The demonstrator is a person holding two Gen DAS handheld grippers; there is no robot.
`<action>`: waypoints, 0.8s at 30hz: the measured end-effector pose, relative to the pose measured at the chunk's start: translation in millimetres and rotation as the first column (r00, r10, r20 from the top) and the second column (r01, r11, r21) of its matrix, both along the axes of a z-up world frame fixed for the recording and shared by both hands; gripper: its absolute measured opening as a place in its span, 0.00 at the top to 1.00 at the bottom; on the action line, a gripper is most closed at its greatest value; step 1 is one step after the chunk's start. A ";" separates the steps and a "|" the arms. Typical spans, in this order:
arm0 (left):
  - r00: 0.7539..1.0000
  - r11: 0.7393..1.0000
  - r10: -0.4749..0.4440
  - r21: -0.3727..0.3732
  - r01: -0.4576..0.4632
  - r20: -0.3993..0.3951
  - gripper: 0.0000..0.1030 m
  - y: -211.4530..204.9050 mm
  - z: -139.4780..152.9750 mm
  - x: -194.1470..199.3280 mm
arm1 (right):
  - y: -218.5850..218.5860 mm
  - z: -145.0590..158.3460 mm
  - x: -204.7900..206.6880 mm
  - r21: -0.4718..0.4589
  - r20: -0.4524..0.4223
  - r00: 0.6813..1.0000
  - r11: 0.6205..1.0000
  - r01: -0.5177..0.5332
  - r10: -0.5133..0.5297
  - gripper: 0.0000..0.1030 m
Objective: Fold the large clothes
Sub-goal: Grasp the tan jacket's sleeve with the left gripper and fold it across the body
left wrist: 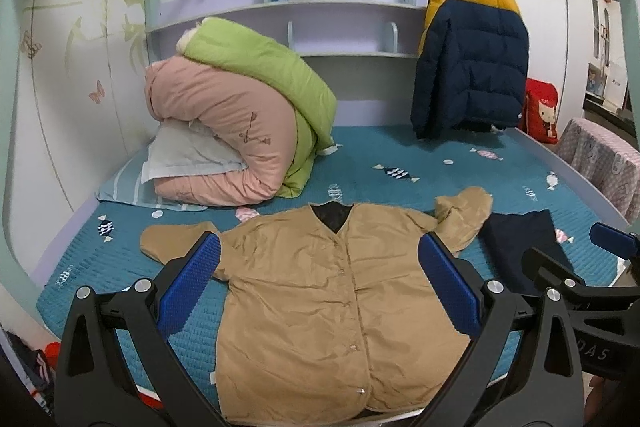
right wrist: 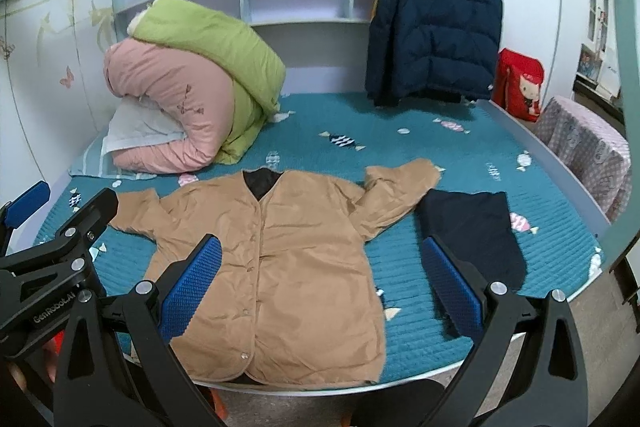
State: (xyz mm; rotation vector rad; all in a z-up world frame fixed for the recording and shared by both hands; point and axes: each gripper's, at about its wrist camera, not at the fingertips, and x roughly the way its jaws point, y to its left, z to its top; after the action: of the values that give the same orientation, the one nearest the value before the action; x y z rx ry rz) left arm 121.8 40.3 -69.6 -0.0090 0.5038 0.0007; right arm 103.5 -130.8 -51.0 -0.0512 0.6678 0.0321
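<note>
A tan button-front jacket (left wrist: 320, 291) lies flat, front up, on the teal bed sheet (left wrist: 460, 183), collar toward the back. Its left sleeve points out to the left; its right sleeve is bent back on itself. It also shows in the right wrist view (right wrist: 288, 259). My left gripper (left wrist: 320, 251) is open and empty, hovering over the jacket's chest. My right gripper (right wrist: 320, 255) is open and empty, over the jacket's right side near the hem. Each gripper shows at the edge of the other's view.
A folded dark garment (right wrist: 476, 231) lies right of the jacket. Rolled pink and green quilts (left wrist: 240, 115) with a pillow sit back left. A navy and yellow puffer jacket (left wrist: 472, 59) hangs back right. A red bag (left wrist: 542, 111) and a checked cloth (left wrist: 600, 163) are on the right.
</note>
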 end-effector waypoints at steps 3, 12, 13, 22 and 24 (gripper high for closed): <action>0.999 0.999 -0.005 -0.033 0.003 -0.053 0.04 18.2 -23.7 26.5 | 12.0 -18.6 22.3 0.005 -0.028 0.999 1.000 -0.020 0.020 0.07; 0.957 0.991 0.076 -0.087 -0.105 -0.280 0.04 131.5 -132.3 131.3 | 85.4 -115.9 130.7 0.025 -0.189 0.968 0.987 -0.162 0.164 0.07; 0.949 0.988 0.088 -0.094 -0.121 -0.302 0.04 148.8 -144.5 140.7 | 98.2 -128.0 143.7 0.029 -0.201 0.963 0.984 -0.175 0.177 0.07; 0.812 0.912 0.311 -0.086 -0.402 -0.494 0.05 348.3 -266.8 210.1 | 175.0 -217.9 233.0 0.108 -0.339 0.902 0.964 -0.243 0.265 0.55; 0.778 0.875 0.357 -0.106 -0.472 -0.517 0.05 395.7 -280.7 218.5 | 190.0 -231.6 246.5 0.122 -0.350 0.889 0.955 -0.270 0.296 0.65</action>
State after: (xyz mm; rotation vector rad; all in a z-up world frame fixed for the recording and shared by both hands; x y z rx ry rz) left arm 340.2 436.0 -350.3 -0.3612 0.9994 0.3949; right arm 350.0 59.2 -282.5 -0.0755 1.0282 0.3552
